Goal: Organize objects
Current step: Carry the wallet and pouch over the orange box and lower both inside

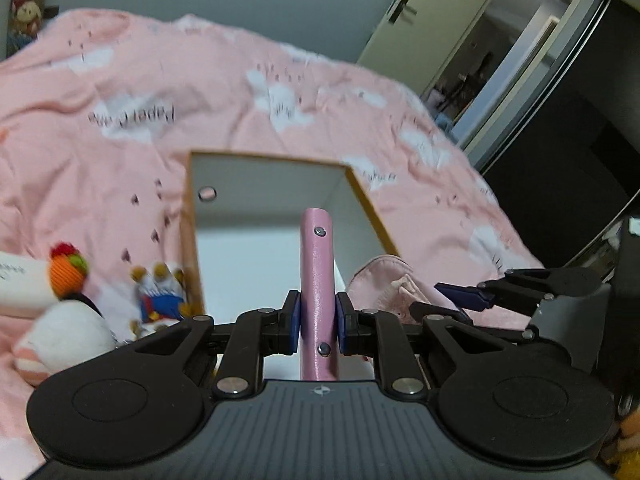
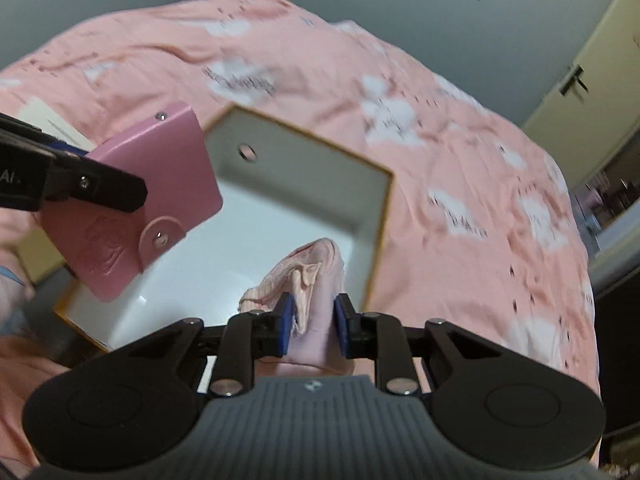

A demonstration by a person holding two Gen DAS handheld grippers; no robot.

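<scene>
My left gripper [image 1: 317,320] is shut on a pink card wallet [image 1: 317,280], held edge-on above the open white box [image 1: 256,200]. From the right wrist view the same wallet [image 2: 160,184] shows its snap flap and hangs at the left over the box [image 2: 304,160]. My right gripper [image 2: 313,322] is shut on a bunched pale pink cloth [image 2: 308,276], held over the near right part of the box. In the left wrist view that cloth [image 1: 384,280] and the right gripper's fingers [image 1: 464,296] appear to the right of the wallet.
The box lies on a bed with a pink cloud-print cover [image 1: 160,100]. Plush toys [image 1: 68,312] and a small bear figure [image 1: 160,296] lie left of the box. A door [image 2: 592,80] and a dark wardrobe [image 1: 580,140] stand at the right.
</scene>
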